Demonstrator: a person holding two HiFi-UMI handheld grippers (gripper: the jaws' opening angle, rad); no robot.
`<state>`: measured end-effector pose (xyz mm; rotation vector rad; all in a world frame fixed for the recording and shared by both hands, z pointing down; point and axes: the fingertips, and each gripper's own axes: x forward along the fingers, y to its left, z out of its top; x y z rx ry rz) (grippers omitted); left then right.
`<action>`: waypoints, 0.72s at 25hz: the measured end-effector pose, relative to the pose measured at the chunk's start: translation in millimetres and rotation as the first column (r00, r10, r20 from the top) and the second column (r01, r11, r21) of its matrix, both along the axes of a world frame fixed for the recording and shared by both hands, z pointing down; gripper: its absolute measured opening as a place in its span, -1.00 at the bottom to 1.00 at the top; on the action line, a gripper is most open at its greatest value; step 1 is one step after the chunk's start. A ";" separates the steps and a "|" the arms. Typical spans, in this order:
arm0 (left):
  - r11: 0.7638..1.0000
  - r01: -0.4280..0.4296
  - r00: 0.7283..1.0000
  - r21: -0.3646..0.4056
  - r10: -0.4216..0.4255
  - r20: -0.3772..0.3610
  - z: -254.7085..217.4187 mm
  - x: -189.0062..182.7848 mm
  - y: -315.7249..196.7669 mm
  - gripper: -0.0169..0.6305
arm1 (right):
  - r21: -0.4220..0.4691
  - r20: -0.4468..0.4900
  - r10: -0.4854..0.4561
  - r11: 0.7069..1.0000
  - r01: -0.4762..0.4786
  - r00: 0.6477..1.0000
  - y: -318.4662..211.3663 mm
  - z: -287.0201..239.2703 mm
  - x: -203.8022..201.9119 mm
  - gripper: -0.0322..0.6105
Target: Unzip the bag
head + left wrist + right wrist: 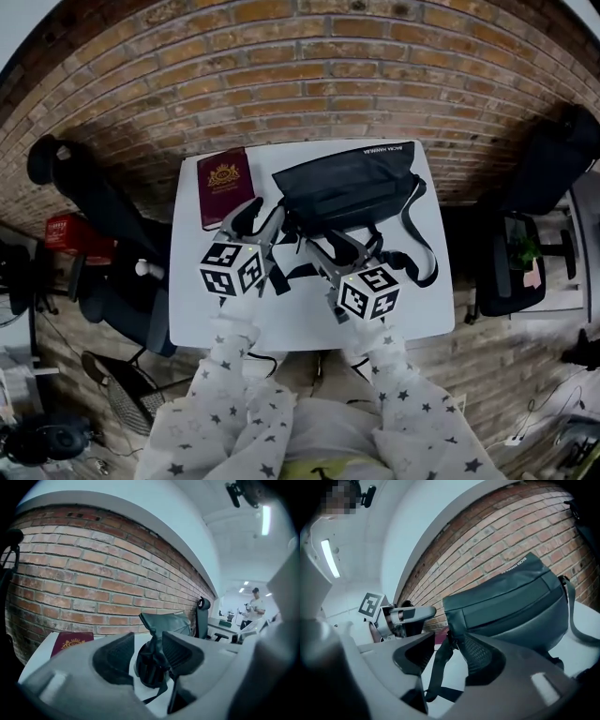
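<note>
A dark grey bag [347,192] lies on the white table [300,323], its black strap [417,248] trailing off to the right. My left gripper [265,223] is at the bag's left end. In the left gripper view its jaws [147,653] stand apart around the bag's bunched dark end [150,665], and a gap shows beside the left pad. My right gripper [342,246] is at the bag's front edge. In the right gripper view the bag [511,602] fills the middle, and a strap [438,667] hangs loose between the open right gripper [445,656] pads.
A maroon passport [225,186] lies on the table's far left corner, beside the bag. A brick wall [281,84] stands right behind the table. Black office chairs sit at the left [94,216] and right [525,234]. A red box [70,234] is on the floor at the left.
</note>
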<state>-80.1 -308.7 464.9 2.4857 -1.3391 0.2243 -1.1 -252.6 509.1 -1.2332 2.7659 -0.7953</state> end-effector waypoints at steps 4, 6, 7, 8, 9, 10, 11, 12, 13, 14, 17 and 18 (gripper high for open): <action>0.998 -0.068 0.998 -0.009 0.068 -0.008 6.1 12.5 -15.3 -0.23 | -0.040 0.014 -0.007 0.999 0.008 1.000 -4.4 16.4 -20.0 -0.25; 0.995 -0.100 0.995 -0.019 0.100 -0.013 10.6 19.1 -20.6 -0.14 | -0.057 0.016 -0.014 0.998 0.015 1.000 -5.3 23.4 -28.8 -0.23; 0.993 -0.115 0.993 -0.022 0.115 -0.013 12.6 22.7 -23.3 -0.10 | -0.064 0.015 -0.018 0.998 0.019 1.000 -6.2 26.3 -32.2 -0.23; 0.991 -0.131 0.991 -0.024 0.130 -0.014 14.3 26.3 -25.6 -0.08 | -0.070 0.012 -0.023 0.997 0.023 1.000 -7.1 28.9 -34.9 -0.23; 0.989 -0.145 0.989 -0.025 0.145 -0.014 15.5 29.9 -27.6 -0.07 | -0.077 0.009 -0.027 0.997 0.028 1.000 -7.9 31.5 -36.9 -0.24; 0.987 -0.159 0.987 -0.026 0.159 -0.014 16.6 33.2 -29.3 -0.05 | -0.085 0.007 -0.033 0.996 0.033 0.999 -8.3 34.1 -38.5 -0.25; 0.985 -0.170 0.985 -0.027 0.170 -0.015 17.5 36.1 -30.7 -0.05 | -0.094 0.004 -0.039 0.995 0.039 0.999 -8.5 36.7 -39.9 -0.27; 0.983 -0.180 0.984 -0.027 0.180 -0.016 18.4 38.5 -32.1 -0.05 | -0.103 0.000 -0.044 0.994 0.044 0.999 -8.6 39.4 -41.1 -0.29; 0.982 -0.188 0.982 -0.027 0.187 -0.016 19.2 40.5 -33.4 -0.05 | -0.111 -0.006 -0.049 0.993 0.048 0.999 -8.7 42.1 -42.0 -0.32; 0.981 -0.194 0.981 -0.027 0.194 -0.017 20.1 42.1 -34.6 -0.05 | -0.117 -0.011 -0.052 0.992 0.050 0.999 -8.8 44.6 -42.7 -0.32; 0.978 -0.209 0.978 -0.023 0.208 -0.014 21.8 45.6 -36.9 -0.06 | -0.131 -0.022 -0.054 0.990 0.051 0.998 -8.5 49.3 -43.1 -0.38; 0.976 -0.214 0.977 -0.023 0.214 -0.011 22.4 46.9 -37.0 -0.06 | -0.134 -0.025 -0.054 0.990 0.050 0.998 -8.0 50.3 -43.0 -0.41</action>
